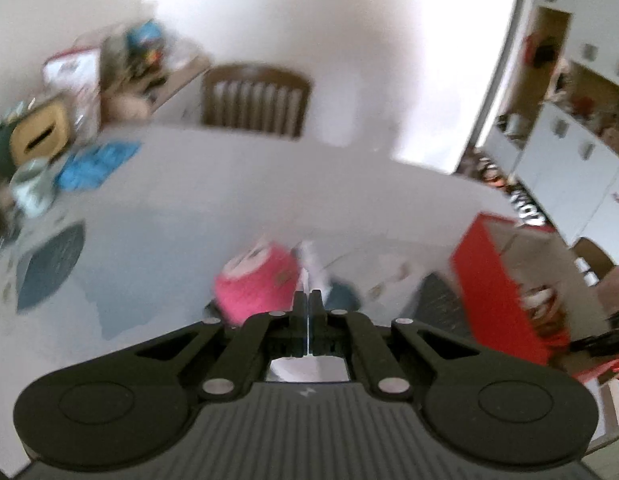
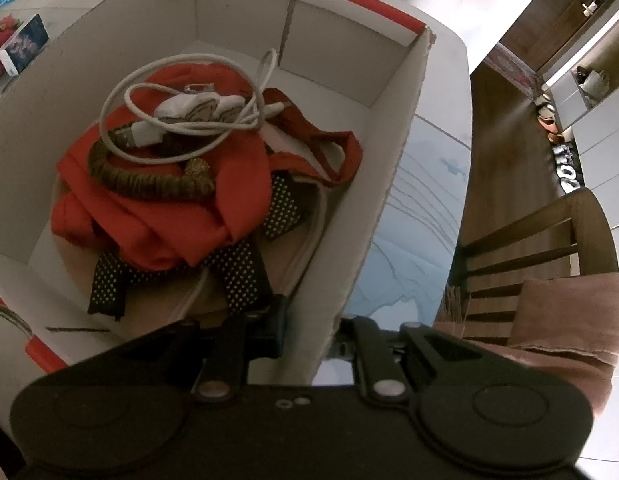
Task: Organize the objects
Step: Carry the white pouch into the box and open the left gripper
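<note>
R tongs (image 2: 309,332) straddle the box wall (image 2: 341,280), seemingly gripping it. L tongs (image 1: 308,304) closed, nothing held, above pink yarn roll (image 1: 255,284) on surface (image 1: 229,184). Box already has red cloth (image 2: 165,216), white cable (image 2: 181,120). Keep box steady, open L wide before yarn.

A lived-in home, likely a dining area: a white table (image 1: 237,184) with wooden slat-backed chairs (image 1: 255,98), white cupboards (image 1: 569,140) with open shelves, shoes (image 2: 549,116) lined along the wooden floor (image 2: 505,120), and a dark wooden door (image 2: 577,12).
</note>
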Motion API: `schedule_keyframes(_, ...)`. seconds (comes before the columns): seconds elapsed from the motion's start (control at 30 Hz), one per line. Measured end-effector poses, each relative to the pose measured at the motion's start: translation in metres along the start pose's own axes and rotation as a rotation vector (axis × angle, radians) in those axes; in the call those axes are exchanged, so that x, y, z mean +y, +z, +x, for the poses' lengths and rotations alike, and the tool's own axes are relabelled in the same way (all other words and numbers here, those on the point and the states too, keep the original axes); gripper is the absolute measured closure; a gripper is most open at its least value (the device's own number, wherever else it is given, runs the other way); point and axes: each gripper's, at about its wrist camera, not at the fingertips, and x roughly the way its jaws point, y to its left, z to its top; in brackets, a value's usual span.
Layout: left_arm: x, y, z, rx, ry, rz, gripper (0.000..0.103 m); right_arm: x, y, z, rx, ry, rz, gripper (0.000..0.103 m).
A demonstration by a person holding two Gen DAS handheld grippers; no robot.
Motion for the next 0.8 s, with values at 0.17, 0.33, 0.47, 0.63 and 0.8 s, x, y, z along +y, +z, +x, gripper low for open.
schedule_keyframes(0.17,-0.04,0.026,-0.009,-0.057,-0.102,0.065,0.103,0.003,-0.001,0.001,-0.004,-0.002,-0.008,0.091)
schedule_keyframes(0.33,-0.081,0.047,0.001,-0.07,-0.215,0.128,0.103,0.004,-0.001,0.001,-0.005,-0.005,-0.01,0.092)
schedule_keyframes(0.47,-0.116,0.056,0.014,-0.067,-0.298,0.18,0.103,0.006,-0.001,0.001,-0.005,-0.01,-0.01,0.092)
schedule_keyframes(0.63,-0.16,0.061,0.033,-0.04,-0.396,0.257,0.103,0.004,-0.001,0.0,-0.006,-0.005,-0.007,0.092)
schedule_keyframes(0.8,-0.201,0.064,0.053,-0.011,-0.458,0.339,0.103,0.004,-0.001,0.0,-0.006,-0.006,-0.009,0.092)
